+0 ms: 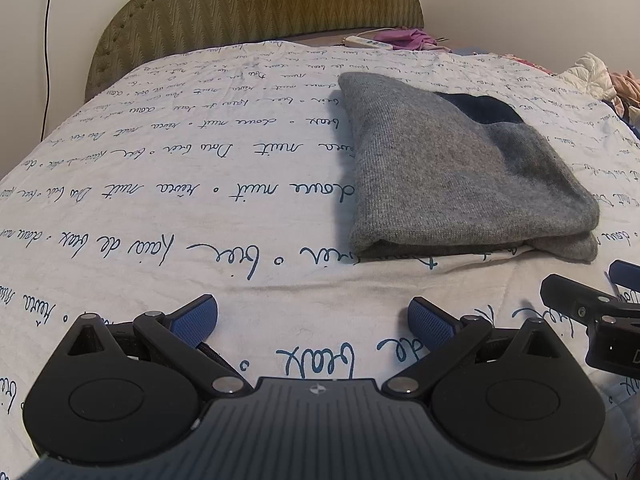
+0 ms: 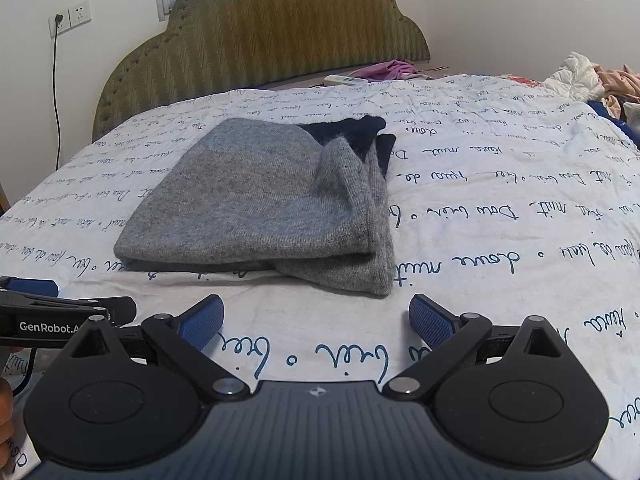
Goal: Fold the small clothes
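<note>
1. While both claws hang low over the bed [image 1: 120, 208], the grey sweater [image 1: 452, 168] lies folded on the printed bedspread [image 2: 500, 240], dark trim showing at its far end; it sits just beyond the fingertips, touching neither.
2. The left claw [image 1: 312, 320] is spread wide and empty; the right claw [image 2: 316, 318] is likewise spread, holding nothing.
3. A padded headboard [image 2: 272, 36] stands behind; loose clothes [image 2: 580, 76] are heaped at the far right.
</note>
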`<state>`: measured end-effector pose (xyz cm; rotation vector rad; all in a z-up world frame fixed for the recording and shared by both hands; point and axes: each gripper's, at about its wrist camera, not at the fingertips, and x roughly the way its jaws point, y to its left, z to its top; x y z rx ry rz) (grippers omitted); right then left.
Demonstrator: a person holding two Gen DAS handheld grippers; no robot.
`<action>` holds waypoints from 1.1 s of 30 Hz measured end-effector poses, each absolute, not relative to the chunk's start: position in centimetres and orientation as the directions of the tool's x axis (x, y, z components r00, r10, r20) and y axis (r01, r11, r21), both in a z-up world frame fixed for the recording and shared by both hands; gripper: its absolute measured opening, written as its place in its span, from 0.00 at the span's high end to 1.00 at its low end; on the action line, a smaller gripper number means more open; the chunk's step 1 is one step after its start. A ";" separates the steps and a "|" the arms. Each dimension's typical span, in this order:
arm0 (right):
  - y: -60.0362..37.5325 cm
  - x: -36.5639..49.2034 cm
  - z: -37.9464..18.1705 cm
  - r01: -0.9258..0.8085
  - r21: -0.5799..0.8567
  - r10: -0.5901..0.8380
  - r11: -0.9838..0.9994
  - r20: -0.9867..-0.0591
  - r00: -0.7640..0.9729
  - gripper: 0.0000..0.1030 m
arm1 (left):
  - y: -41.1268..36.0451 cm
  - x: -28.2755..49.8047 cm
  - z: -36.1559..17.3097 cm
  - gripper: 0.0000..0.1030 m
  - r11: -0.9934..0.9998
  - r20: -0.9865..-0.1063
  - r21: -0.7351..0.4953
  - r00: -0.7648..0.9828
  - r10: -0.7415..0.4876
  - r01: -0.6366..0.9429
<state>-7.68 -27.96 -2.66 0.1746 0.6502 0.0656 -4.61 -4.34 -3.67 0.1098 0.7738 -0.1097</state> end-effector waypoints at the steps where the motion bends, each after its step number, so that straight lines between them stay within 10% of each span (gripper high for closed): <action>1: -28.0 -7.7 -2.6 -0.006 0.181 0.115 0.983 -0.596 0.795 0.03 | -4.3 -4.6 -3.7 0.00 0.989 -0.701 0.059 0.710 -0.058 0.139; 33: -27.8 -7.7 -2.5 -0.009 0.181 0.118 0.983 -0.597 0.793 0.03 | -4.4 -4.9 -3.5 0.01 0.988 -0.702 0.065 0.710 -0.056 0.141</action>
